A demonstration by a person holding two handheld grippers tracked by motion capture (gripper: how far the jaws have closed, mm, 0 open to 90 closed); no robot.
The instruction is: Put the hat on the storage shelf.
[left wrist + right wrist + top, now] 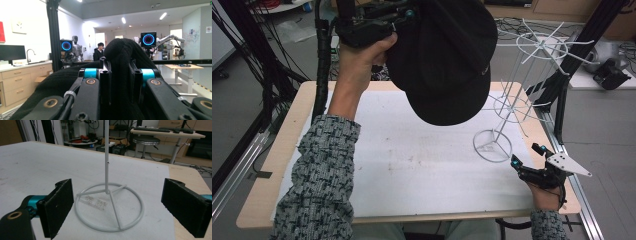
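High view: my left gripper (pixel 399 17) is raised above the table's (pixel 287 130) far edge, jaws pinched on the black cap (pixel 447 60), which hangs in the air over the white mat (pixel 412 165). Left gripper view: cap fabric bunched between my closed jaws. My right gripper (pixel 527 155) rests low near the right edge, jaws spread wide, just beside the white wire stand's (pixel 107 202) ring base

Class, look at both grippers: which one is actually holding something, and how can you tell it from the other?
The left gripper, raised high, is shut on the black cap. The right gripper stands open, low beside the white wire rack's ring base.
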